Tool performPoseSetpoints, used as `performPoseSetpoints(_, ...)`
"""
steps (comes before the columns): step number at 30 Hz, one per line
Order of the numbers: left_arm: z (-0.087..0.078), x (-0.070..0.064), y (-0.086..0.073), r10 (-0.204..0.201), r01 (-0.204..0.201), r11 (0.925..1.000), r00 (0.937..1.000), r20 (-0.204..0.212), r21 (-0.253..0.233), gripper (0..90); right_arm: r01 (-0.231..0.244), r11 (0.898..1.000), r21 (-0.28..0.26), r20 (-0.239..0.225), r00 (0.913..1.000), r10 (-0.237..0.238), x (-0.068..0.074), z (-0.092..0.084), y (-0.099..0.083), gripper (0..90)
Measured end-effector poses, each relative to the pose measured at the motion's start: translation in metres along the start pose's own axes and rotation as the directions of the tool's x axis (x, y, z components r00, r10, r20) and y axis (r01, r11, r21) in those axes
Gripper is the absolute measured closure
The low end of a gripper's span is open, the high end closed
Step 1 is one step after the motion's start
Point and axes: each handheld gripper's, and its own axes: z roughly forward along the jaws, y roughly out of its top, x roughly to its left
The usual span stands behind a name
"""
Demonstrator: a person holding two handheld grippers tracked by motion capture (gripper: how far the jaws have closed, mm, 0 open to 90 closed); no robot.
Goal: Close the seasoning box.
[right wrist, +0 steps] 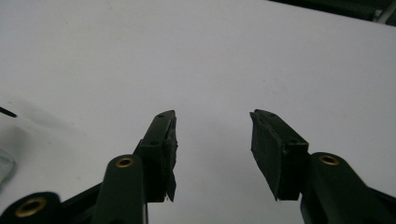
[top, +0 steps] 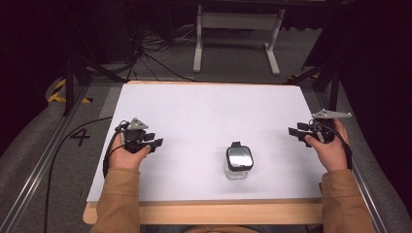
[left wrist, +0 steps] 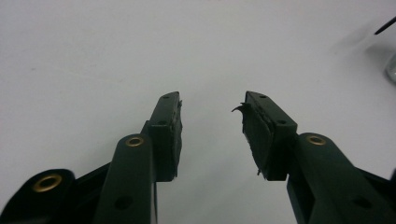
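Left claw (top: 154, 139) is sitting low over the white sheet (top: 204, 111) on the table (top: 209, 212), jaws spread apart with nothing between them, and in the left gripper view (left wrist: 211, 105) you can see plain white paper through the gap. Right claw (top: 293, 134) is the same deal, jaws apart and empty over the sheet's far right edge, gap showing clearly in the right gripper view (right wrist: 212, 119). Between the two claws, a bit nearer the person than either, stands a small clear jar with a black-rimmed lid (top: 239, 160), well apart from both. Each hand, left hand (top: 127, 156) and right hand (top: 330, 148), comes out of a tan sleeve (top: 116, 199).
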Motion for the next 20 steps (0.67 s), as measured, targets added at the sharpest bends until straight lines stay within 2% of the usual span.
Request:
performPoseSetpoints(3, 0.008, 0.006, -0.004, 0.011, -0.011, 0.9999, 0.9999, -0.001, 0.006, 54.6, -0.009, 0.999, 0.032, 0.012, 0.9999, 0.008, -0.007, 0.01, -0.009, 50.4)
performPoseSetpoints(4, 0.01, 0.007, -0.005, 0.001, -0.001, 1.0, 1.0, 0.002, 0.009, 54.0, -0.018, 0.999, 0.04, 0.014, 0.9997, 0.018, -0.008, 0.013, -0.012, 50.3)
performPoseSetpoints(7, 0.018, 0.009, -0.007, 0.048, -0.047, 0.9986, 0.9984, -0.031, 0.025, 51.7, -0.015, 0.997, 0.075, 0.025, 0.9996, 0.013, -0.011, 0.025, -0.021, 50.0)
performPoseSetpoints(9, 0.023, 0.007, -0.008, 0.052, -0.05, 0.9974, 0.9983, -0.028, 0.052, 50.7, -0.004, 0.996, 0.093, 0.016, 0.9999, 0.002, -0.009, 0.031, -0.025, 50.0)
performPoseSetpoints(10, 0.025, 0.006, -0.009, 0.049, -0.048, 0.9973, 0.9987, -0.016, 0.056, 50.6, -0.001, 0.996, 0.095, 0.01, 0.9999, 0.0, -0.008, 0.033, -0.026, 49.8)
performPoseSetpoints(11, 0.027, 0.006, -0.008, 0.065, -0.064, 0.9968, 0.9979, -0.008, 0.047, 50.0, 0.003, 0.996, 0.095, 0.005, 1.0, -0.003, -0.007, 0.034, -0.027, 49.5)
performPoseSetpoints(12, 0.027, 0.004, -0.008, 0.04, -0.041, 0.9978, 0.9992, 0.005, 0.053, 49.5, 0.006, 0.995, 0.095, 0.003, 1.0, -0.007, -0.005, 0.035, -0.027, 49.2)
performPoseSetpoints(15, 0.025, 0.002, -0.005, 0.043, -0.043, 0.9989, 0.9988, 0.022, 0.018, 49.5, 0.011, 0.997, 0.082, 0.001, 0.9999, -0.012, -0.002, 0.034, -0.026, 48.6)
performPoseSetpoints(16, 0.025, 0.002, -0.004, 0.058, -0.058, 0.9983, 0.9981, 0.022, 0.005, 49.3, 0.018, 0.997, 0.077, -0.003, 0.9998, -0.018, -0.002, 0.035, -0.026, 47.5)
performPoseSetpoints(20, 0.023, 0.0, -0.002, 0.054, -0.054, 0.9985, 0.9982, 0.025, 0.007, 46.2, 0.011, 0.998, 0.06, -0.002, 0.9999, -0.011, 0.001, 0.036, -0.025, 46.9)
